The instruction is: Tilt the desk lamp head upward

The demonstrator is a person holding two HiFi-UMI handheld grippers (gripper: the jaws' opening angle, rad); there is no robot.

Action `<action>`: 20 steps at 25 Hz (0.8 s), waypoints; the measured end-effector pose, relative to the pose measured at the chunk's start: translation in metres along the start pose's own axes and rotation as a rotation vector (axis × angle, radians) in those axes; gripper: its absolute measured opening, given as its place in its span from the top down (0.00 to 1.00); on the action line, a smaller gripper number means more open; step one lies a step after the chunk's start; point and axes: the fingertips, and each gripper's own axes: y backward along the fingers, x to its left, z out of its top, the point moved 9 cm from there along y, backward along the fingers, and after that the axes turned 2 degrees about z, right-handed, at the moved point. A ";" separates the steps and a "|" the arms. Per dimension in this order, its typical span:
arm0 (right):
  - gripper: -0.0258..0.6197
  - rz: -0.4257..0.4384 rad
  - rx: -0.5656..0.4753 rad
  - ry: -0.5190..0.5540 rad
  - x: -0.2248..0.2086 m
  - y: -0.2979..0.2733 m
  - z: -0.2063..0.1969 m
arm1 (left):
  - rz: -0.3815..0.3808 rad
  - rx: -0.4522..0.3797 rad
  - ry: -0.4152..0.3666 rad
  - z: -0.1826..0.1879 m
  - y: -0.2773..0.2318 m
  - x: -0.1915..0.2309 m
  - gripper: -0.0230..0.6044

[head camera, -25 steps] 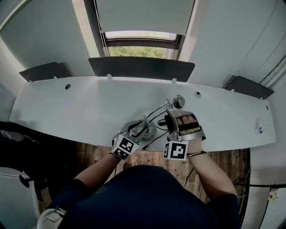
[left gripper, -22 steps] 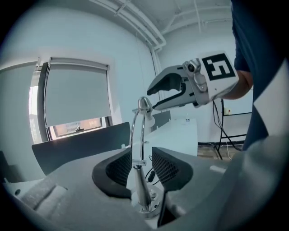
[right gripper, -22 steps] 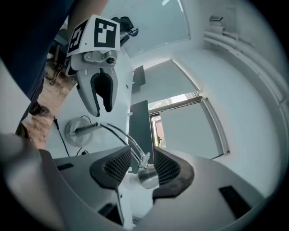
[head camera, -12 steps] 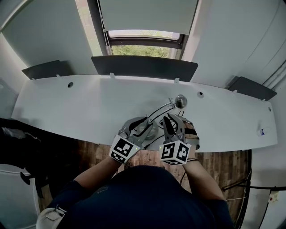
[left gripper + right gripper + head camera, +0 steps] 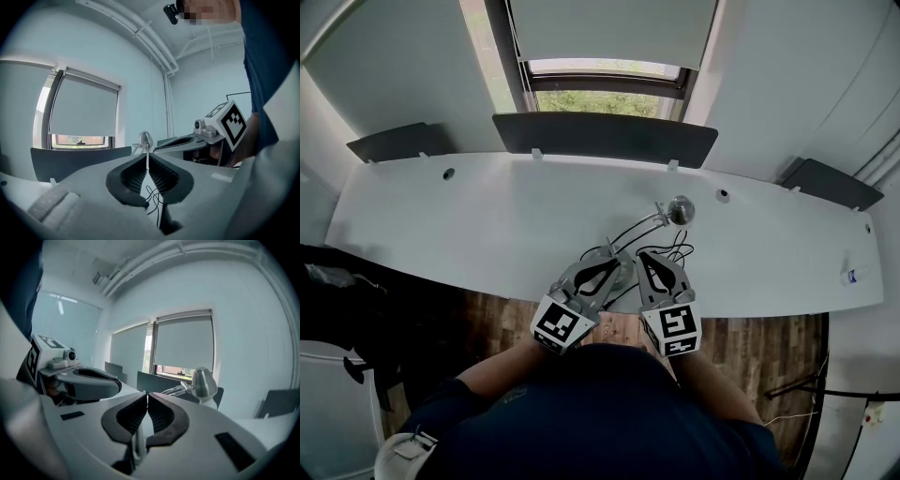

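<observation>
Chrome is the finish of the desk lamp head (image 5: 680, 209), which is seen on its thin arm over the white bench (image 5: 469, 216), right of centre, with its cable (image 5: 670, 251) looped just in front of it. Both claws have been drawn back from the lamp towards the near edge of the bench. A second ago the right claw (image 5: 147, 394) was held close beside the head and the left claw (image 5: 147, 155) lay at the lamp base (image 5: 619, 270). The jaws of both have just been closing and are now brought together on nothing, with only bench and cable seen past the tips. No contact with the lamp is left. The tilting is judged to be finished or given up. Whether the head is angled higher than before cannot be told.
</observation>
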 end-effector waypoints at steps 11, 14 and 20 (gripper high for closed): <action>0.94 0.102 -0.076 -0.138 0.015 0.007 -0.026 | -0.015 0.009 0.045 -0.011 -0.001 -0.007 0.95; 0.95 0.112 -0.061 -0.132 0.017 0.008 -0.028 | -0.019 0.008 0.045 -0.012 -0.001 -0.009 0.95; 0.95 0.105 -0.057 -0.139 0.019 0.010 -0.026 | -0.012 0.015 0.032 -0.011 0.002 -0.008 0.95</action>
